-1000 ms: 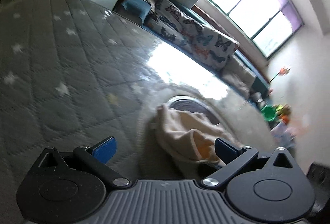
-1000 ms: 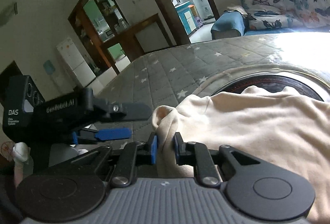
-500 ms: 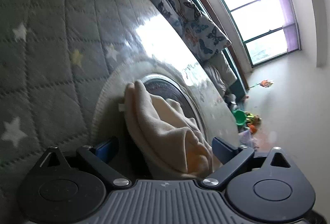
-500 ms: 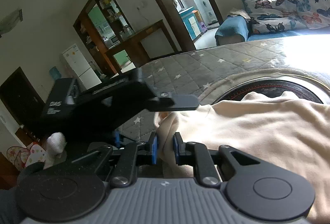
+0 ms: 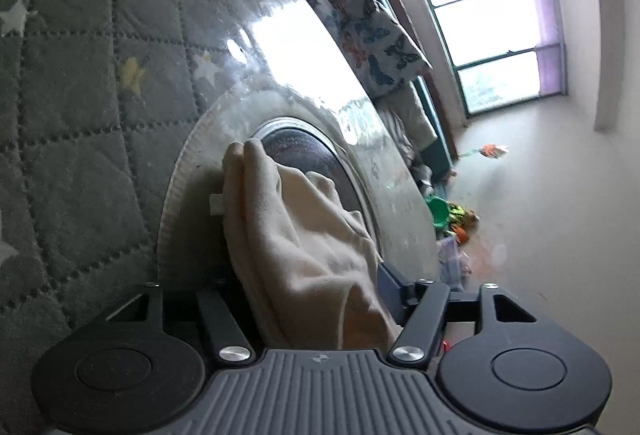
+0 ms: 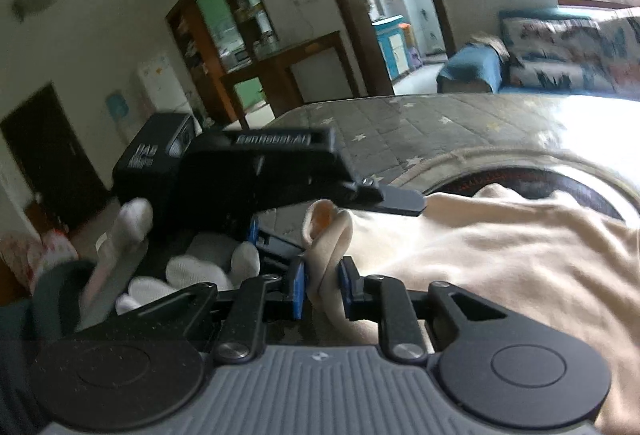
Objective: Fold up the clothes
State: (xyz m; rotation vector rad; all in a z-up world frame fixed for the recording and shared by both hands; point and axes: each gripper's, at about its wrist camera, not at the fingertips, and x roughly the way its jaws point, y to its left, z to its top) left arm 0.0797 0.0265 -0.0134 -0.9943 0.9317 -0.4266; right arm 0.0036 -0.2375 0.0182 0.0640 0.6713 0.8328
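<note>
Cream garment [image 5: 316, 251] filled the middle of the left wrist view, bunched and draped over the round dark-centred mat [image 5: 192, 195] on the quilted star-patterned cover [image 5: 80, 83]. A second earlier this camera had looked across the bed from higher up, with the cloth lying beyond fully spread fingers; now the left gripper [image 5: 308, 291] had dropped and rolled so that a thick fold ran straight between its fingers, and its jaws were closing around that fold, though firm contact by the pads could not be made out. In the right wrist view the garment [image 6: 480, 255] spread away to the right over the mat [image 6: 500, 159], and the right gripper [image 6: 322, 285] pinched a rolled edge of it between its blue pads [image 6: 298, 287], jaws nearly together on the cloth, much as they were a second before. The left gripper [image 6: 384, 201], held by a white-gloved hand [image 6: 192, 271], had swung in from the left to straddle the same bunched edge just above. Judging by this, a second hold was being taken so the garment could be lifted and spread.
</note>
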